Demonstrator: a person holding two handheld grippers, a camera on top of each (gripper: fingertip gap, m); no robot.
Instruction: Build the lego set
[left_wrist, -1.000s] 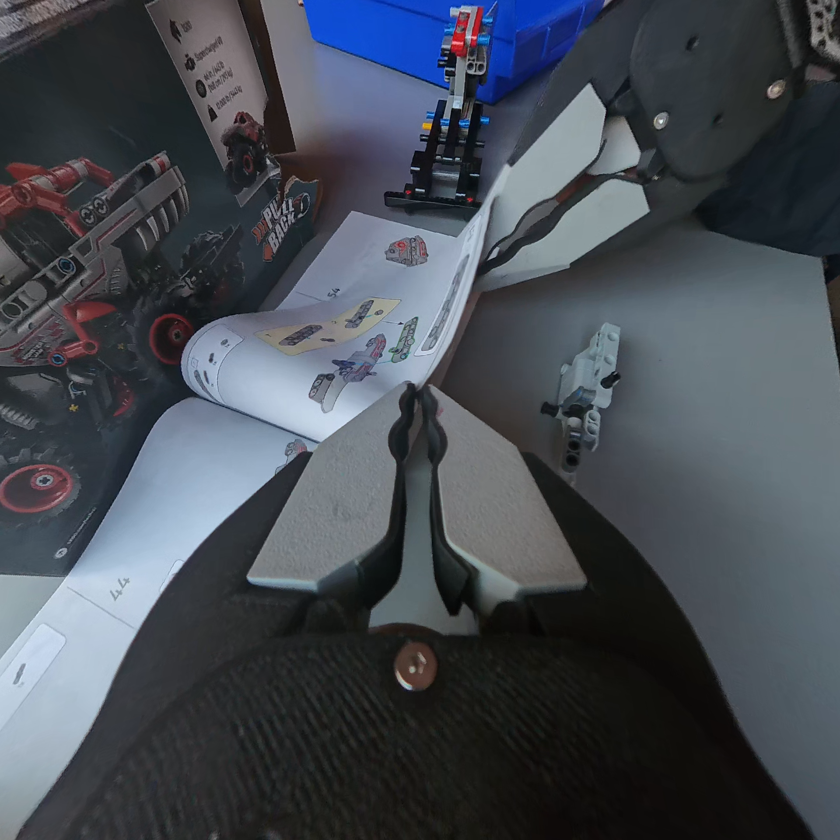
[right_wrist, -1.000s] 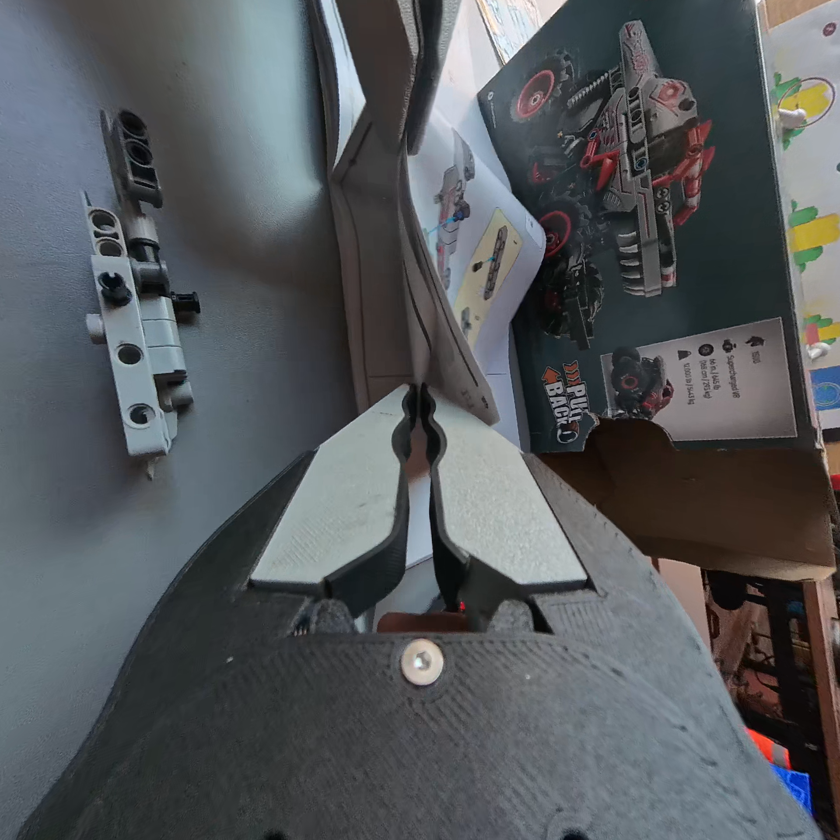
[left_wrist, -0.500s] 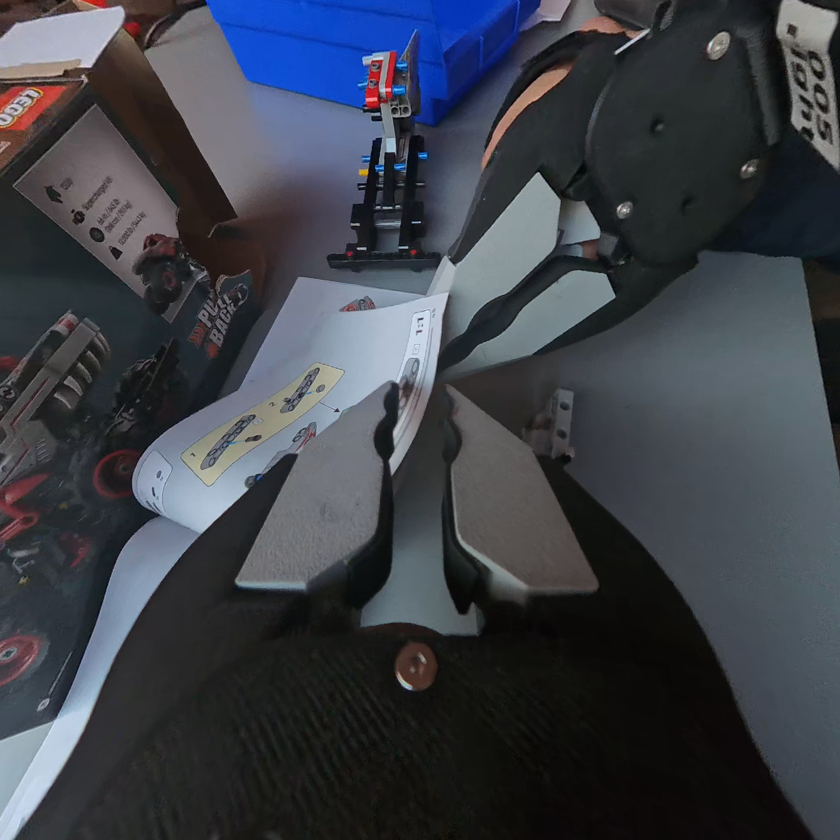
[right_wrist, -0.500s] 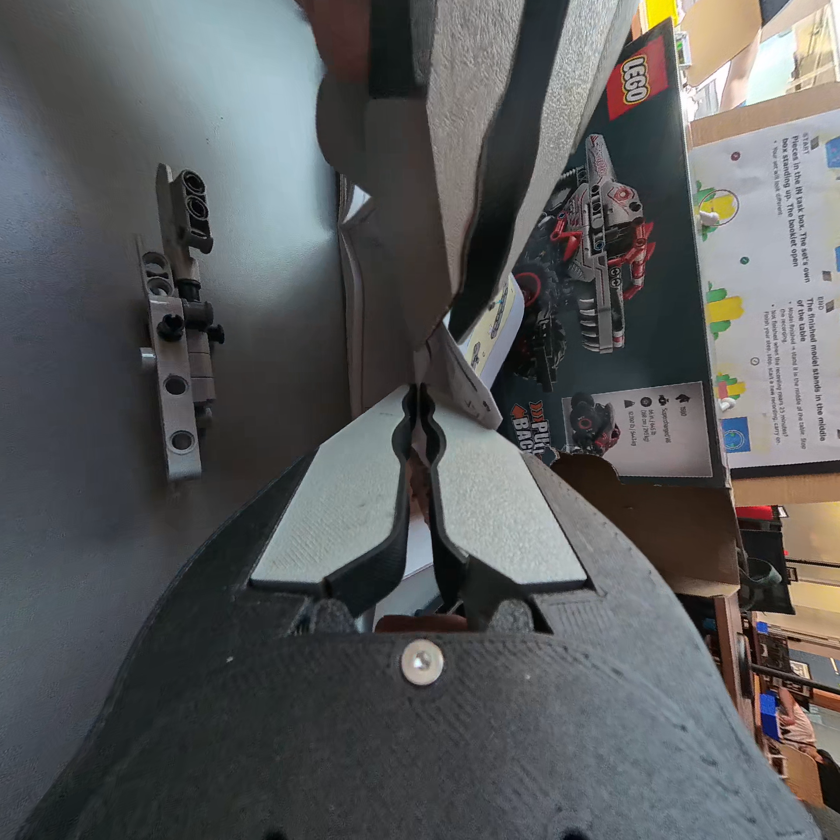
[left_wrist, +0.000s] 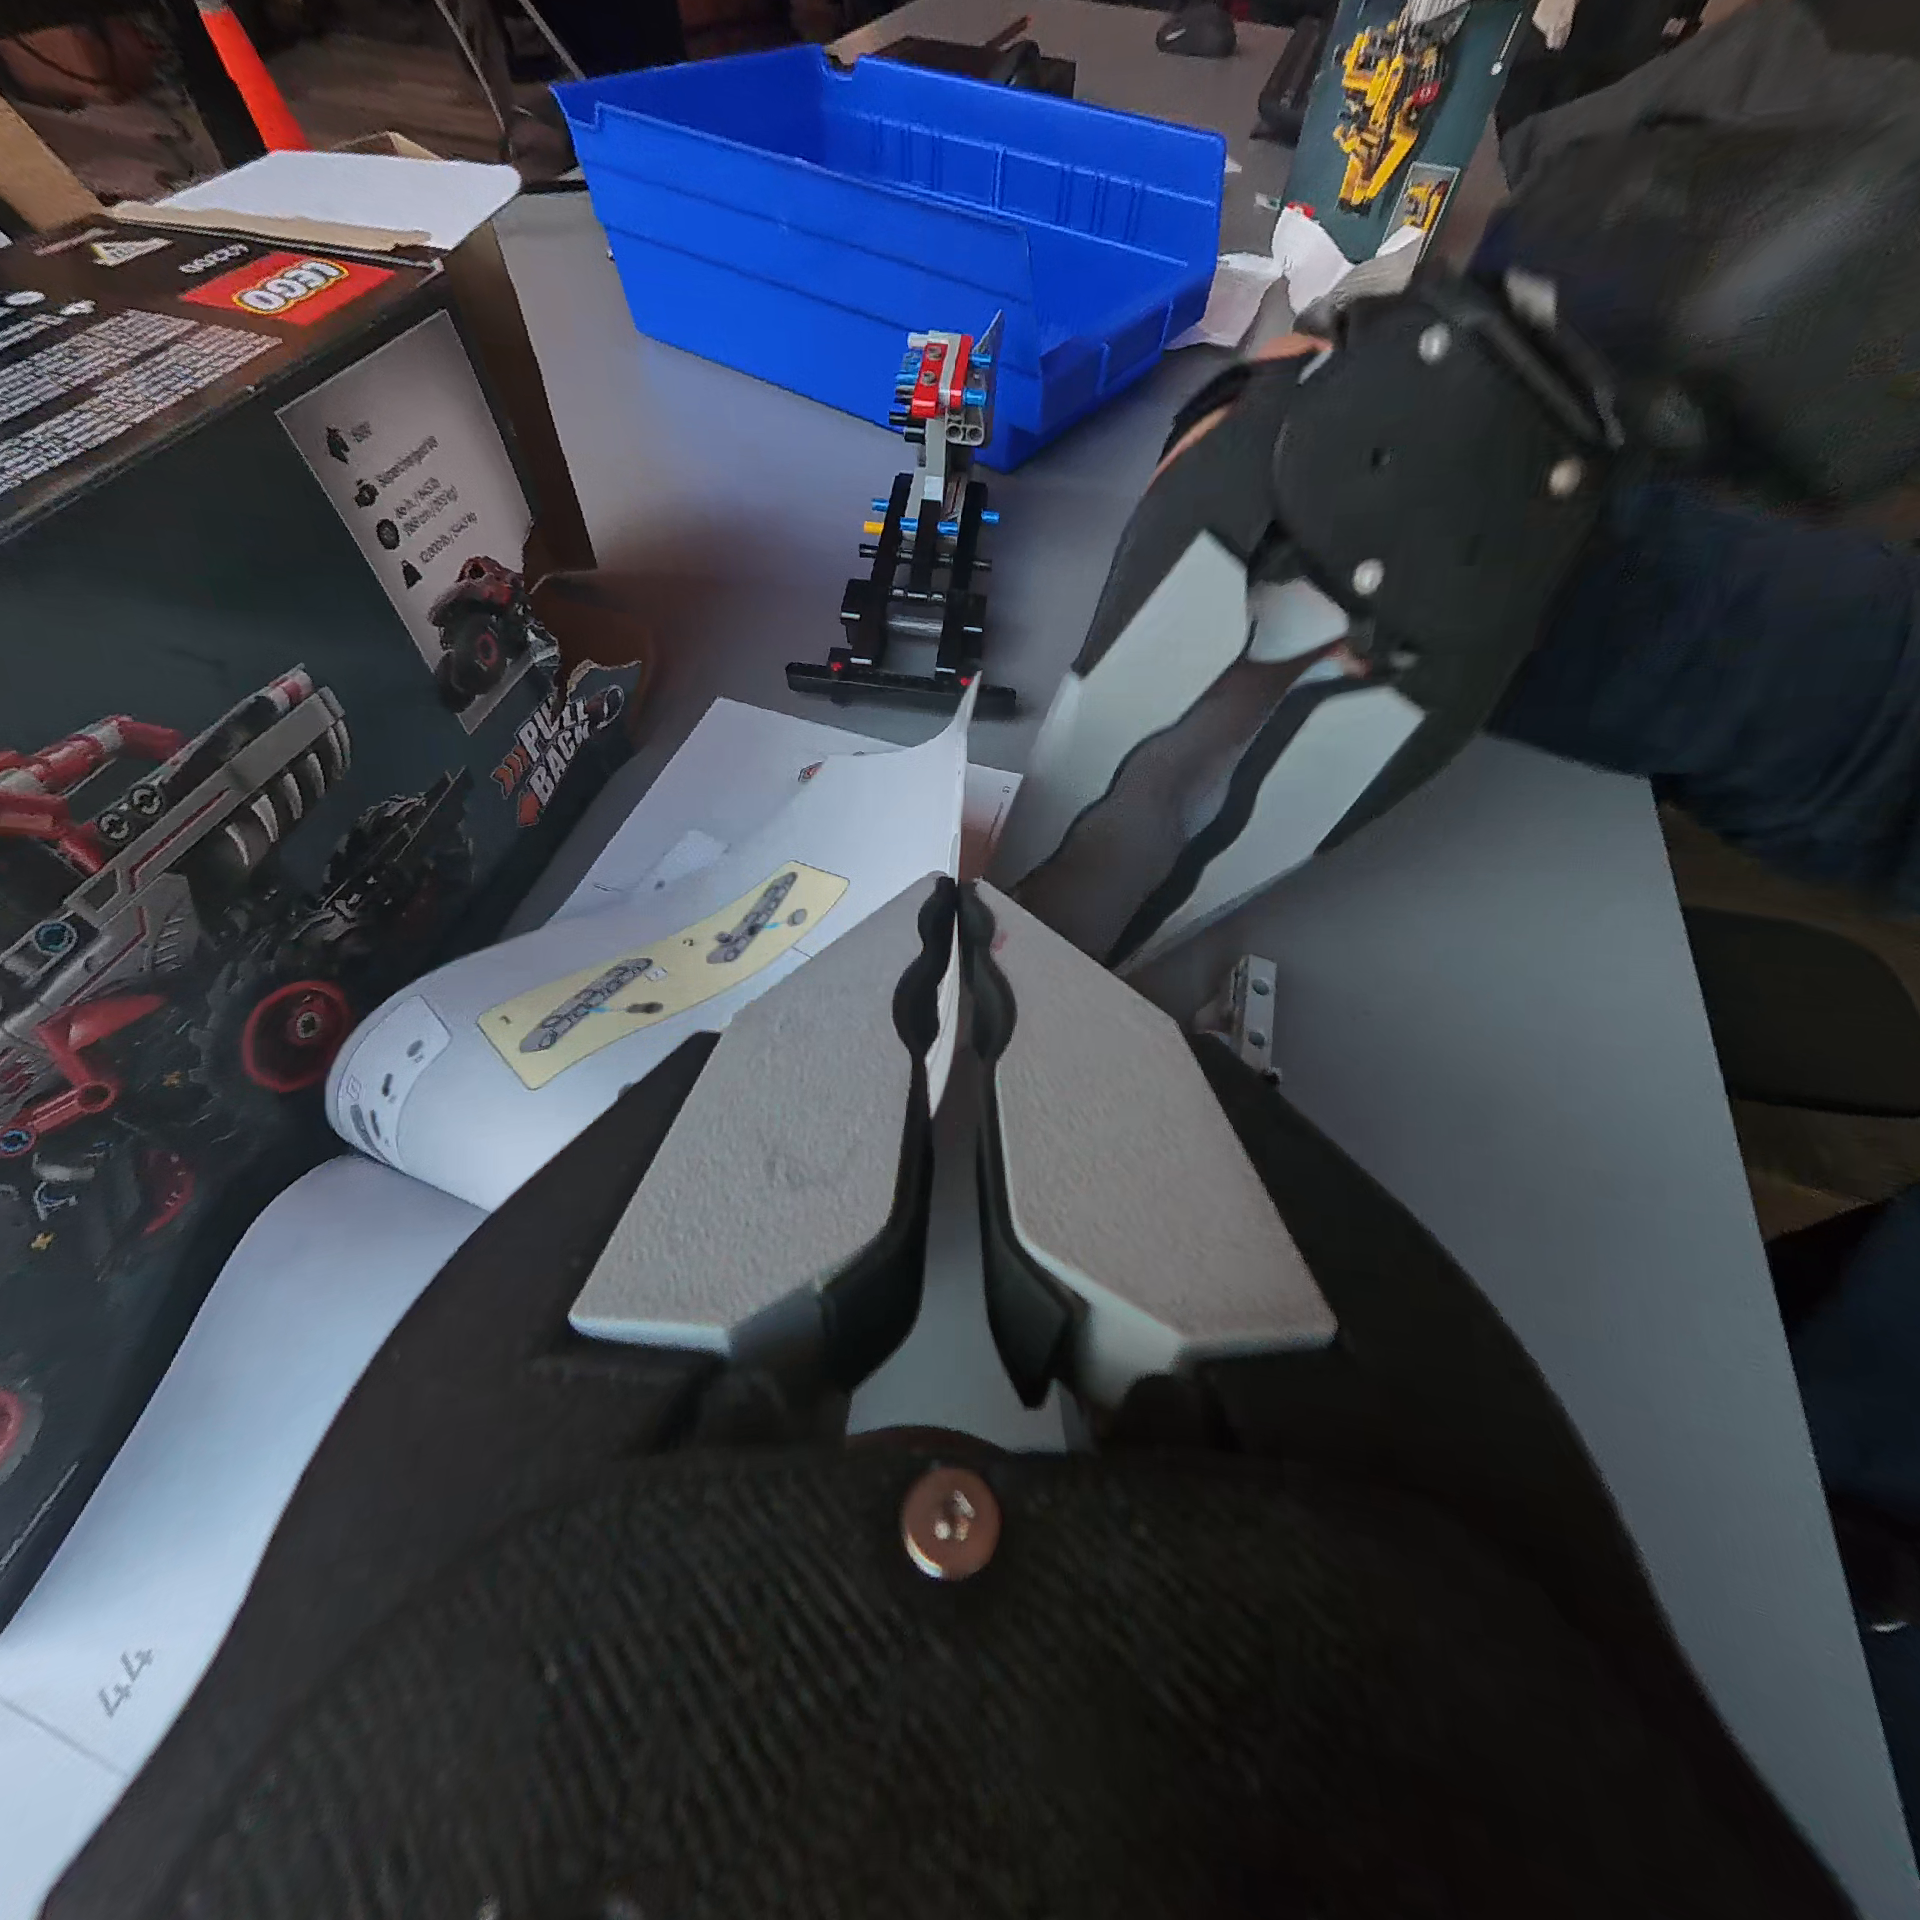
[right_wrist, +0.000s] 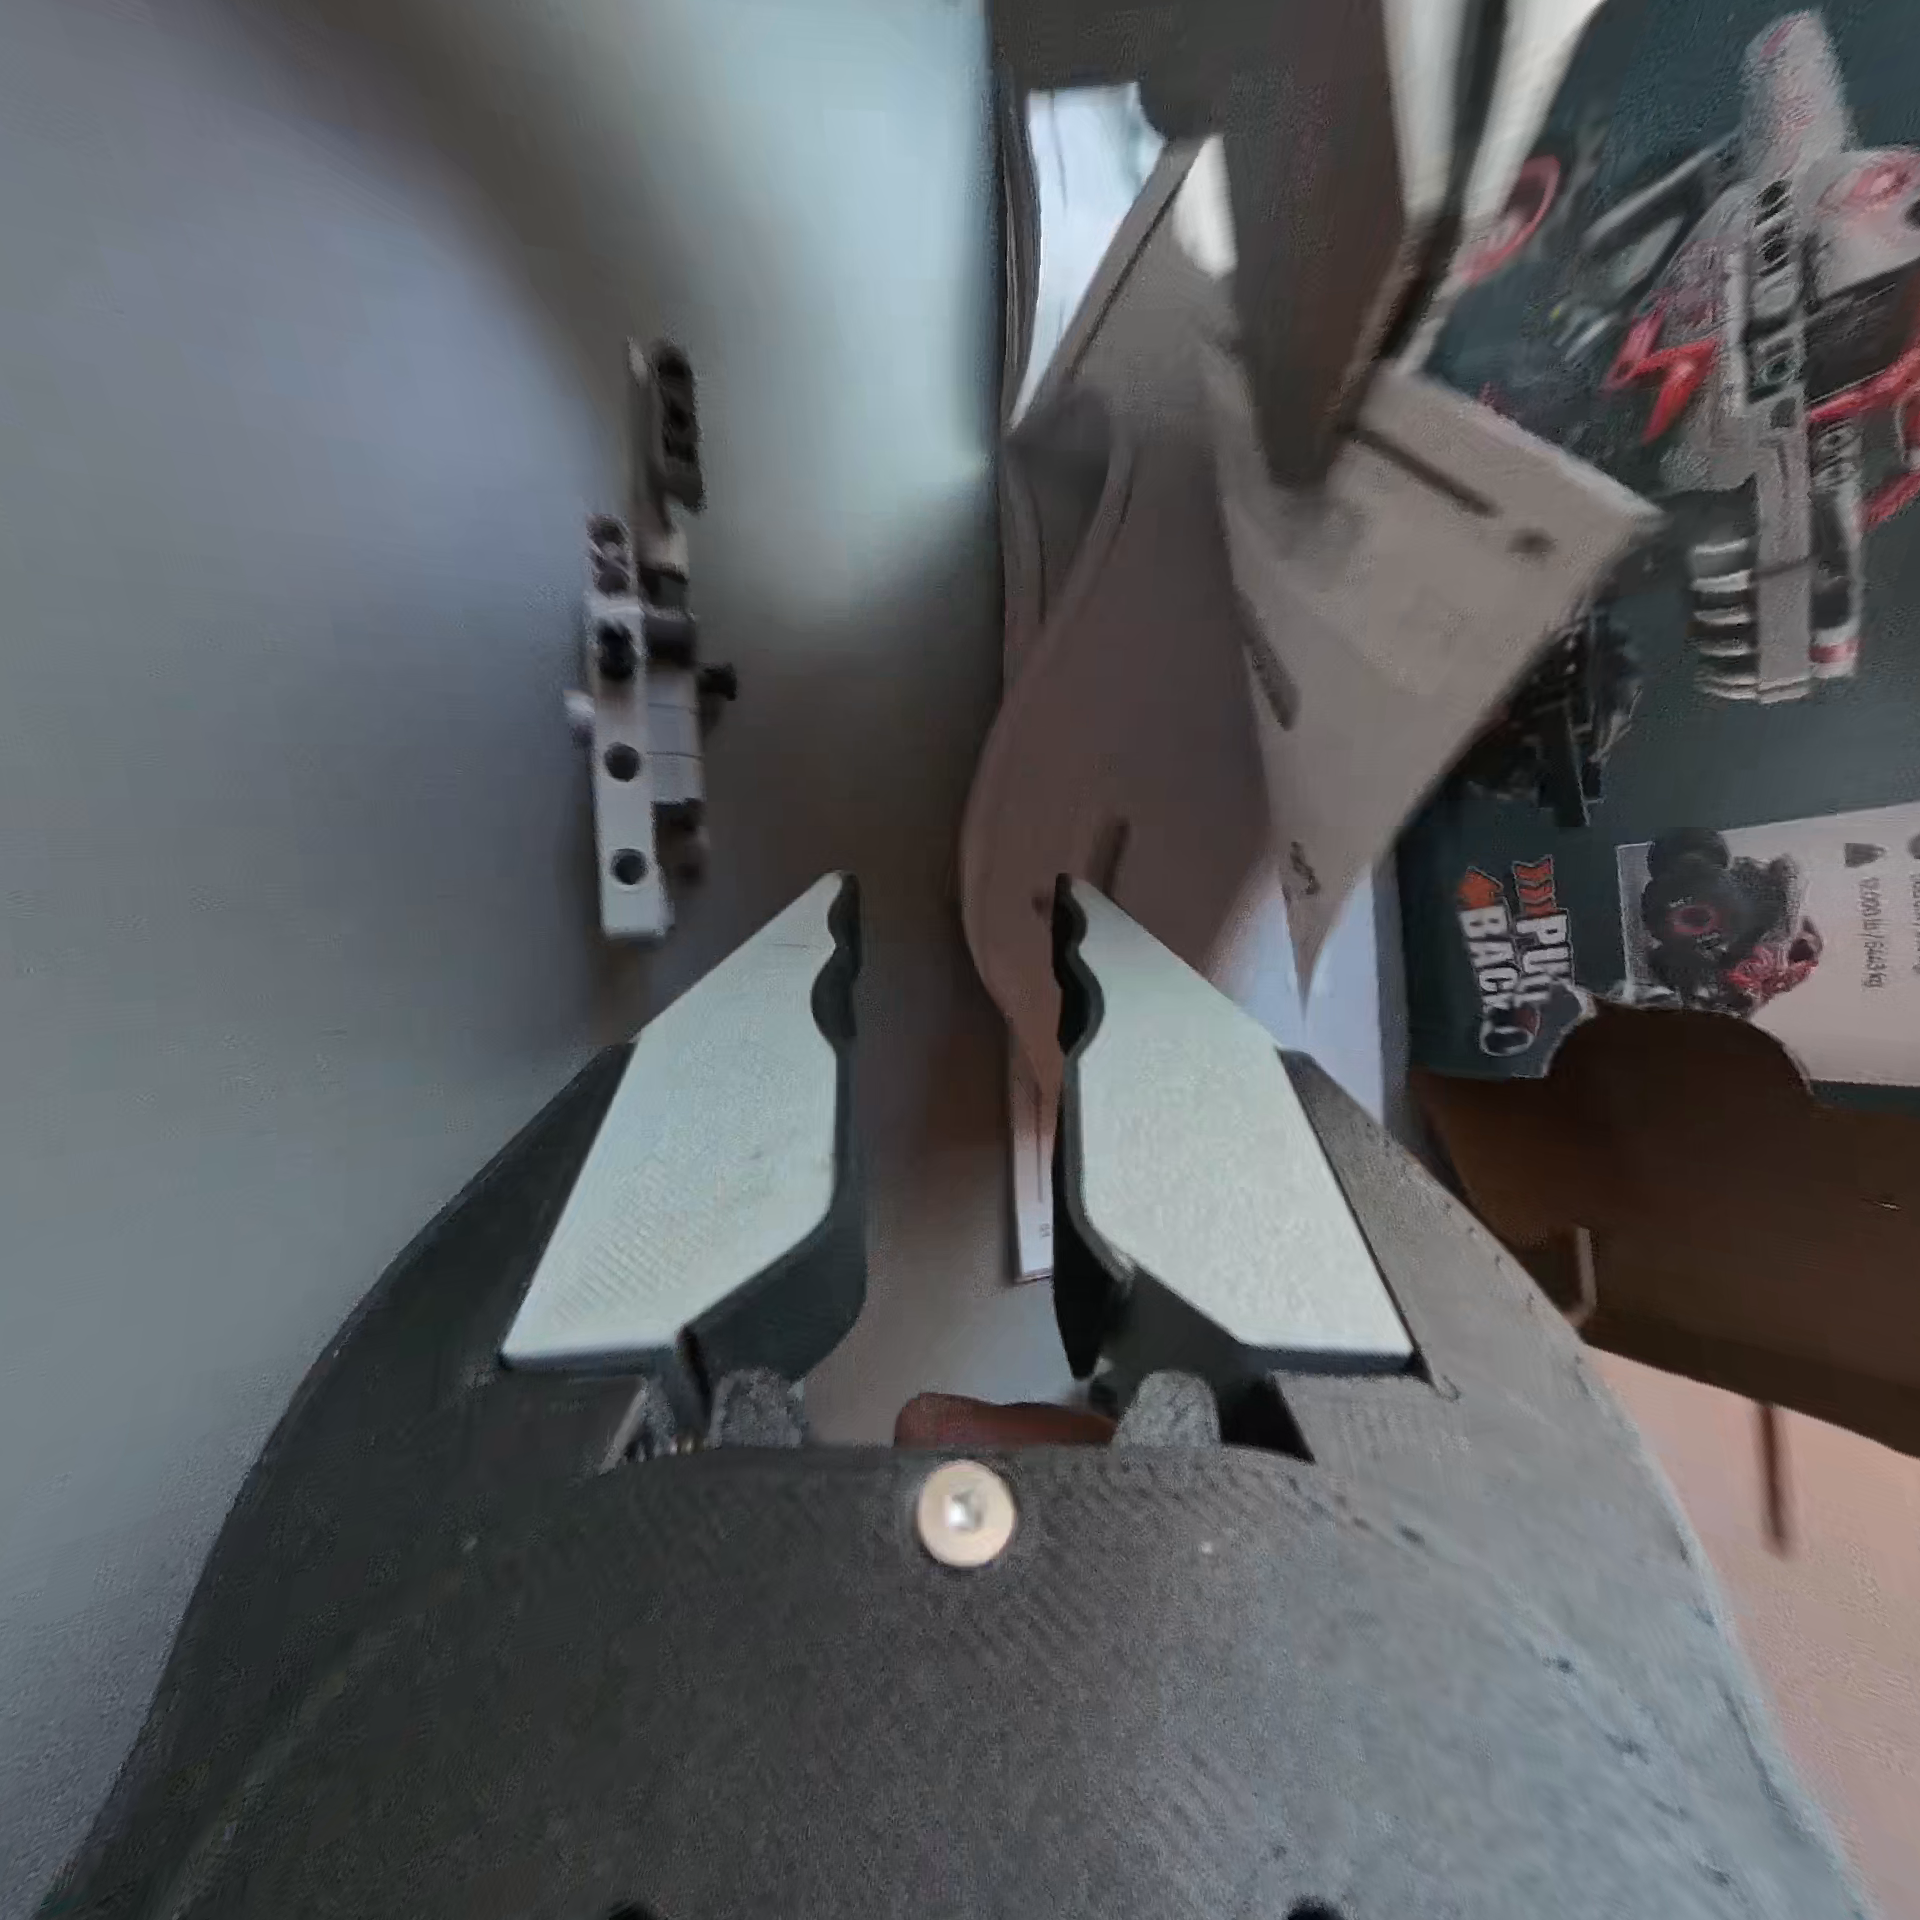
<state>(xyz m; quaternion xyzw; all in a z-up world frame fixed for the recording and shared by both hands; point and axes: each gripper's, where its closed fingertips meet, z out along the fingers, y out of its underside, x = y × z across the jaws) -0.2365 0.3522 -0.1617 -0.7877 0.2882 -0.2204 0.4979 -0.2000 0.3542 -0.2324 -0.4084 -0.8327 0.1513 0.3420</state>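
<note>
Right gripper (right_wrist: 956, 894) jaws now parted off the page, left gripper (left_wrist: 957, 902) clamping curled white booklet page (left_wrist: 665, 966) — yellow diagram panel

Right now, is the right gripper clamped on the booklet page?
No: the right gripper is open, its fingers apart, while the left gripper pinches the booklet page.

Instruction booklet (left_wrist: 665, 977) open, one page lifted; black chassis (left_wrist: 914, 592) beyond; grey subassembly (right_wrist: 639, 717) flat on table.
</note>
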